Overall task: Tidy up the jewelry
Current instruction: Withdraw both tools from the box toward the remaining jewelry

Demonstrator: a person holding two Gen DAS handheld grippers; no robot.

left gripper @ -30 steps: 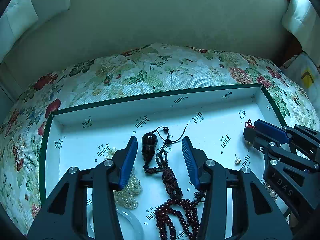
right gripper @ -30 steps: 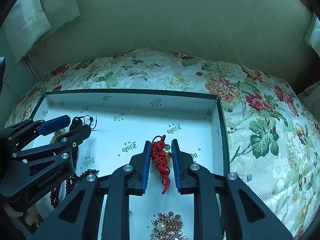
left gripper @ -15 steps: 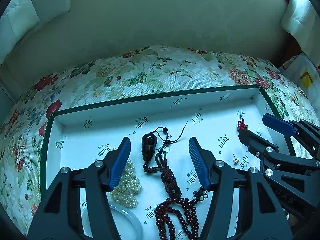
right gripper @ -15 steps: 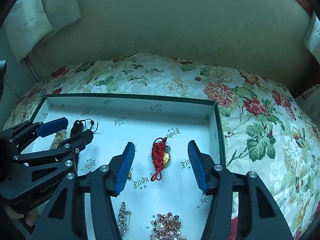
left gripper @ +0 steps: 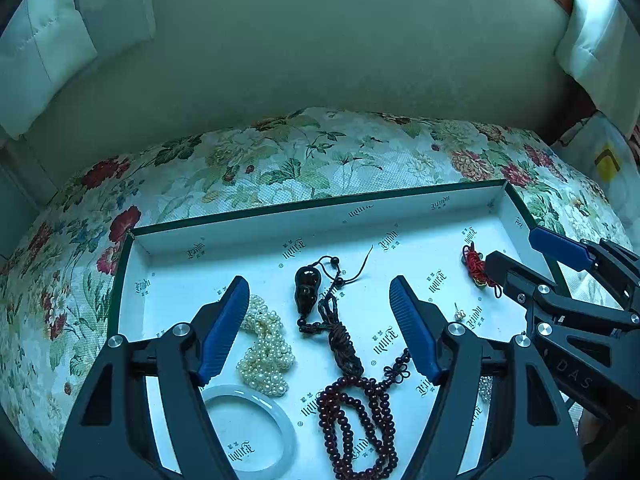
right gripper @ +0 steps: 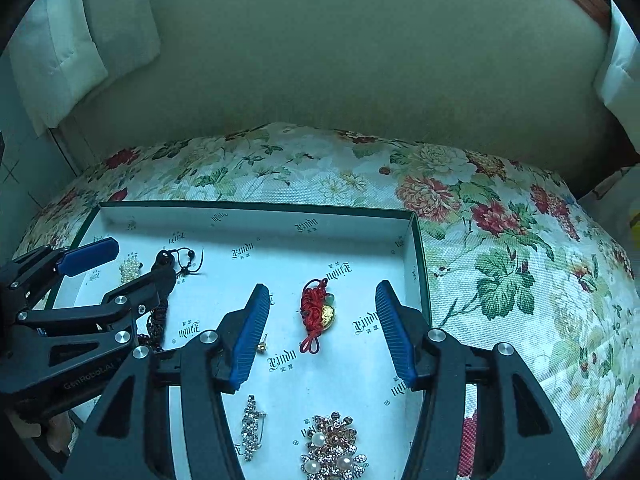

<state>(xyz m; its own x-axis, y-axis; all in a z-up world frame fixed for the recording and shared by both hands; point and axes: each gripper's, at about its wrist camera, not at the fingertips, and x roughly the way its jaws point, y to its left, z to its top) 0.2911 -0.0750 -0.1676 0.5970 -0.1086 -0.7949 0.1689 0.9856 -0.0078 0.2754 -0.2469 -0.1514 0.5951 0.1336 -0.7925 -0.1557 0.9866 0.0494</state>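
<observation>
The left gripper [left gripper: 320, 320] stands wide and empty, its jaws having just been opening; between them, lying free on the tray floor, are the dark gourd pendant [left gripper: 305, 288] and its knotted cord [left gripper: 340, 344]. The right gripper [right gripper: 322, 328] is likewise parted, with the red knotted charm [right gripper: 316, 312] resting loose between its pads, touched by neither. To finish this release well, I judge each hand should lift straight away without dragging cord or tassel, so the pieces keep apart.

Just outside the left jaws sit a pearl strand [left gripper: 266, 344], a pale bangle [left gripper: 246, 428] and dark red beads [left gripper: 356, 420]. Near the right jaws lie a small stud earring [right gripper: 262, 346], a rhinestone brooch [right gripper: 251, 426] and a pearl cluster brooch [right gripper: 332, 446]. All lie in one shallow, green-edged tray [right gripper: 256, 206] on a floral cushion [right gripper: 500, 264]
</observation>
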